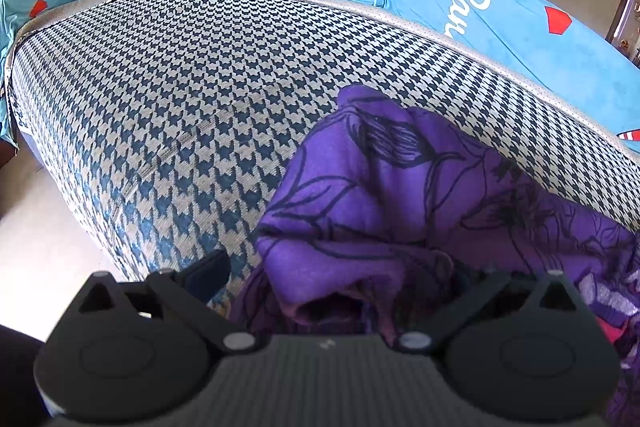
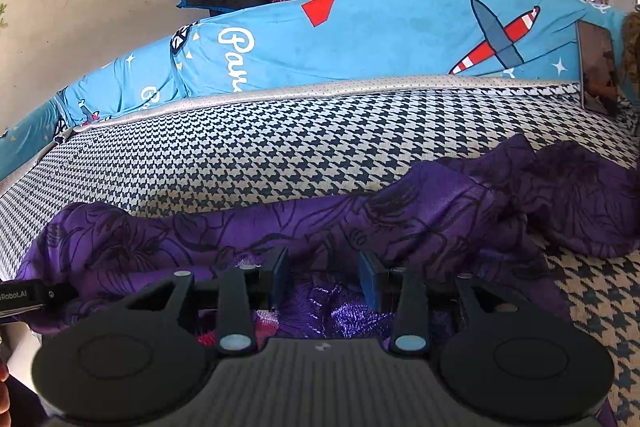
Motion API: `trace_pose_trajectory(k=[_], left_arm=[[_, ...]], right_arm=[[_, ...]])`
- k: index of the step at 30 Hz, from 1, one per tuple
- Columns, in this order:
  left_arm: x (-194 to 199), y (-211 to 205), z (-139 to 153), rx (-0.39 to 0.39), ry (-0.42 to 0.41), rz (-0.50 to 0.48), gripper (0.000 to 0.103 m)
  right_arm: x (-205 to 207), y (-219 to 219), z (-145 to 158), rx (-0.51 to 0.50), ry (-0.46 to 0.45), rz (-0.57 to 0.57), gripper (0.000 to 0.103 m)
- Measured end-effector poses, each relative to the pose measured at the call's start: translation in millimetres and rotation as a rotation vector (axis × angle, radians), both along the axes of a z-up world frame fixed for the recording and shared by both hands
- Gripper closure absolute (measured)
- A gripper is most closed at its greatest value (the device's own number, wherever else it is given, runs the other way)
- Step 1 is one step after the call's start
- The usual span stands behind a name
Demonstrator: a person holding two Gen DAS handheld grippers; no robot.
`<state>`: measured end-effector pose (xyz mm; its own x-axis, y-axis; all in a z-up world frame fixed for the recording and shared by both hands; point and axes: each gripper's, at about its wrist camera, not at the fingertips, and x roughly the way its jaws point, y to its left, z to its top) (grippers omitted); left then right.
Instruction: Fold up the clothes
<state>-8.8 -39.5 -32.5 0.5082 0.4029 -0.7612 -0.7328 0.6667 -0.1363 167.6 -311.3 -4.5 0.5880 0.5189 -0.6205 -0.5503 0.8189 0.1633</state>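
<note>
A: Houndstooth mattress (image 1: 180, 99), with a blue printed cover (image 2: 360, 39) along its far side at twelve o'clock.

B: And the purple garment (image 2: 440, 211)?

A: Bunched at the near edge. The right tool (image 2: 323, 277) stands part open over it, pads gripping nothing. The left tool (image 1: 332, 279) (one finger buried in cloth), I can't tell.

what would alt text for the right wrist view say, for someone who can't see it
The right gripper hangs with its blue-padded jaws apart just above a crumpled purple garment with dark line-drawn flowers. The garment lies across a houndstooth seat cover, with a blue cartoon-print backrest cover behind it.
</note>
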Motion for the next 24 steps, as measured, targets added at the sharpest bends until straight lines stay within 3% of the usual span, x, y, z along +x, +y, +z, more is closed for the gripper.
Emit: trace_pose_trajectory(k=[5,17,24], left_arm=[[-5,-2,-1,-0.01,0.006,-0.005,0.0],[-31,-12,-14,-0.049,0.048,-0.022,0.0],[-41,-22,-15,-0.048,0.065,-0.046,0.0]], right_arm=[[-5,-19,-6,-0.013,0.063,-0.043,0.06],[-36,-45,-8,-0.037,0.062,-0.062,0.049],[-58,-47,9,0.02,-0.092,-0.029,0.049]])
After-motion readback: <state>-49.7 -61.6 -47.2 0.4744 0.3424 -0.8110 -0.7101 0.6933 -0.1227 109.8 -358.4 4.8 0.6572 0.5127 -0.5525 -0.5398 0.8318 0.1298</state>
